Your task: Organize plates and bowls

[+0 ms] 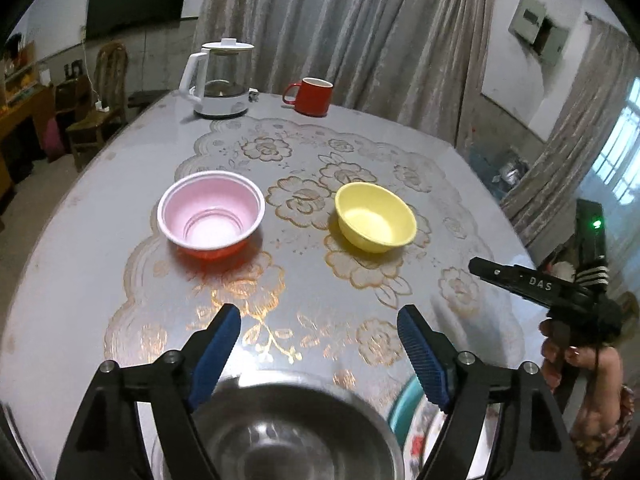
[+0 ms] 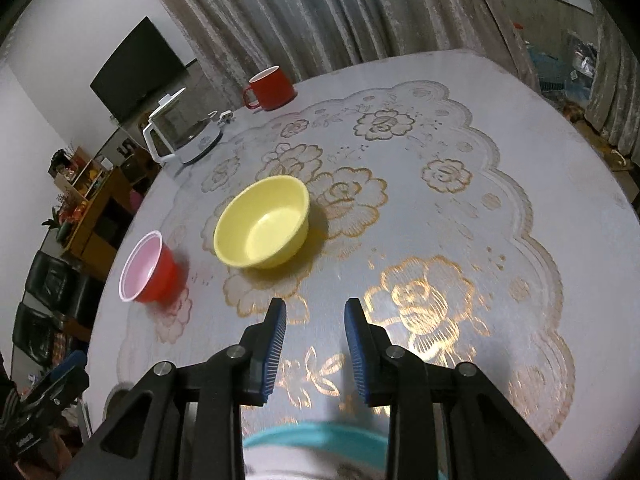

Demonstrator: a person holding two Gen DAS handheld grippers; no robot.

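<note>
The round yellow plastic bowl (image 2: 262, 224) sits upright and empty near the middle of the table (image 2: 500, 208), on the gold-flowered cloth. Well to its left stands the red plastic bowl with the pale pink inside (image 1: 211, 211), also upright, with bare cloth between the two. At the near edge lie a shiny steel bowl (image 1: 288, 436) and, just beside it on the right, a teal-rimmed patterned plate (image 2: 316, 440), both blurred and partly cut off.

The right gripper (image 2: 315, 344) hangs over the plate, its blue pads partly apart and holding nothing; the yellow bowl is ahead of it and a little left, well clear of the fingertips. The left gripper (image 1: 320, 356) is spread wide above the steel bowl, empty too, with the red bowl ahead to its left.

To my eye nothing has been gathered yet; this looks like the approach to a first pick. The next move likely calls for reaching to a bowl's rim, closing one pad inside and one outside, then lifting it to nest with another.

Behind stand a glass kettle with a white handle (image 1: 218, 80) and a red mug (image 1: 312, 96).
</note>
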